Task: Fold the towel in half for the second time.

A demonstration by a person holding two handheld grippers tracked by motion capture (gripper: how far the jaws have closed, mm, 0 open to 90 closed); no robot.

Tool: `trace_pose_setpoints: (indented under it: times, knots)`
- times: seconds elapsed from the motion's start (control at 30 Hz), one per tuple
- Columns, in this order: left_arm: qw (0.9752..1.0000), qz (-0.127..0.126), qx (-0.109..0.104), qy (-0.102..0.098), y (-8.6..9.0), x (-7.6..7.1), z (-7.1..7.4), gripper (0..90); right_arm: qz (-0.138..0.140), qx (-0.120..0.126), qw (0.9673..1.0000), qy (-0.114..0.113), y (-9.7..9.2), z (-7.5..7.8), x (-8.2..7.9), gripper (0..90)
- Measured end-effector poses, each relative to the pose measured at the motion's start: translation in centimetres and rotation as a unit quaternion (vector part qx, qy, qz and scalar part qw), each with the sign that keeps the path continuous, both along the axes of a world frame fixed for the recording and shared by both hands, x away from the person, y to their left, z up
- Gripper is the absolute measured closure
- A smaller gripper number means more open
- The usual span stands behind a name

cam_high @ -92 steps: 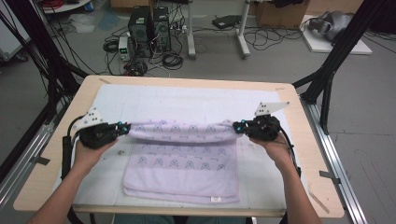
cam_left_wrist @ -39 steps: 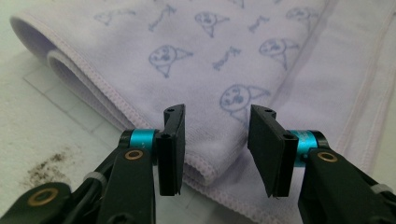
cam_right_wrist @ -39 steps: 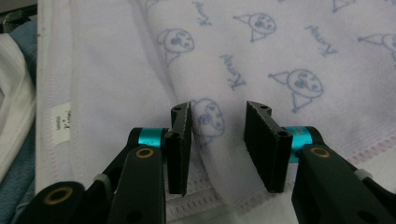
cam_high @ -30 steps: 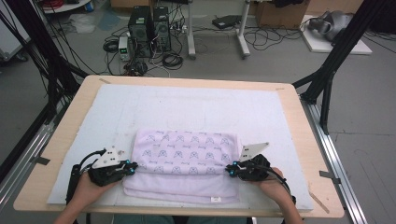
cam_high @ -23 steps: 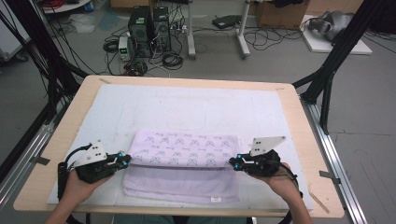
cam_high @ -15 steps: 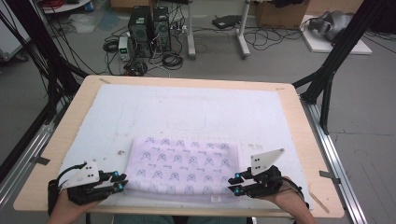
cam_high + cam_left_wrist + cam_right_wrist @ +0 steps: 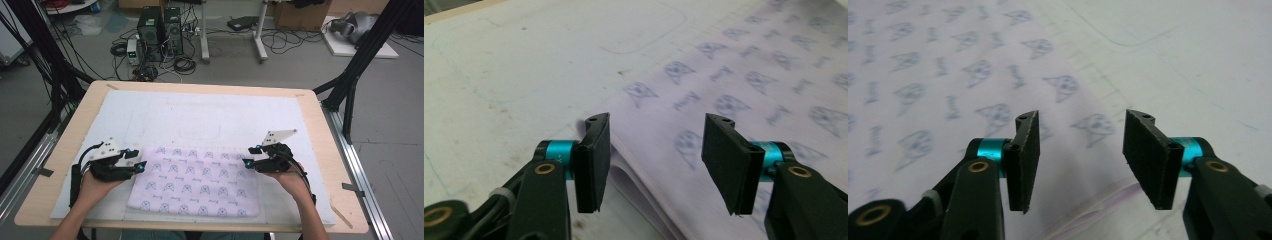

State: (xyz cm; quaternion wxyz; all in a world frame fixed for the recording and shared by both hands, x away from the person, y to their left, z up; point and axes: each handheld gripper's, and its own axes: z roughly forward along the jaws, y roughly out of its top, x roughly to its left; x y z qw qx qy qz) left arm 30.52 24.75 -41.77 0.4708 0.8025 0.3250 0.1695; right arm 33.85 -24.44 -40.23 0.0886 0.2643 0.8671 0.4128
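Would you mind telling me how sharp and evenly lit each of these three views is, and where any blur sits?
High view: even, soft light, no glare; the folded cloth is fairly sharp with faint shadows. Left gripper view: the black pads are crisp, while the cloth's pattern blurs toward the top right. Right gripper view: pads sharp, pattern on the cloth soft at the top left, white mat evenly lit.
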Motion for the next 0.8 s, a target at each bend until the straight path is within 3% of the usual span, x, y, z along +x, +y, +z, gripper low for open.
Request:
trace_pose_setpoints:
  times: [0.07,0.2,0.3,0.33,0.4,0.43,0.6,0.67,0.8]
  knots:
    - [0.9996,0.013,-0.013,0.020,-0.1,1.6,-0.7,43.7,-0.015,0.003,0.9998,0.010,-0.1,-0.6,1.0,43.7]
    - [0.9982,0.037,-0.003,0.047,-0.4,3.2,-2.2,40.2,-0.029,0.000,0.9991,0.030,-0.3,-1.6,2.2,42.6]
    - [0.9966,0.052,0.005,0.065,-0.5,4.0,-3.0,38.2,-0.035,-0.017,0.9983,0.043,-0.4,-2.4,2.7,44.9]
    - [0.9957,0.049,0.009,0.079,-0.4,4.2,-3.3,40.4,-0.034,-0.025,0.9979,0.050,-0.5,-2.7,2.9,46.4]
    - [0.9957,0.042,0.001,0.083,-0.3,4.2,-3.3,45.8,-0.036,-0.045,0.9973,0.046,-0.5,-3.1,2.9,51.6]
    - [0.9957,0.034,-0.002,0.086,-0.4,4.1,-3.3,53.6,-0.031,-0.047,0.9971,0.051,-0.4,-3.4,2.8,55.0]
    - [0.9965,0.018,0.008,0.082,-0.7,3.7,-3.0,73.6,-0.020,-0.033,0.9975,0.059,-0.4,-3.6,2.6,70.2]
    - [0.9963,0.017,0.006,0.084,-0.7,3.6,-2.9,77.6,-0.011,-0.031,0.9977,0.059,-0.4,-3.6,2.7,78.1]
    - [0.9968,0.014,0.003,0.079,-0.6,3.5,-2.7,84.5,-0.001,-0.033,0.9981,0.051,-0.2,-3.4,2.5,82.9]
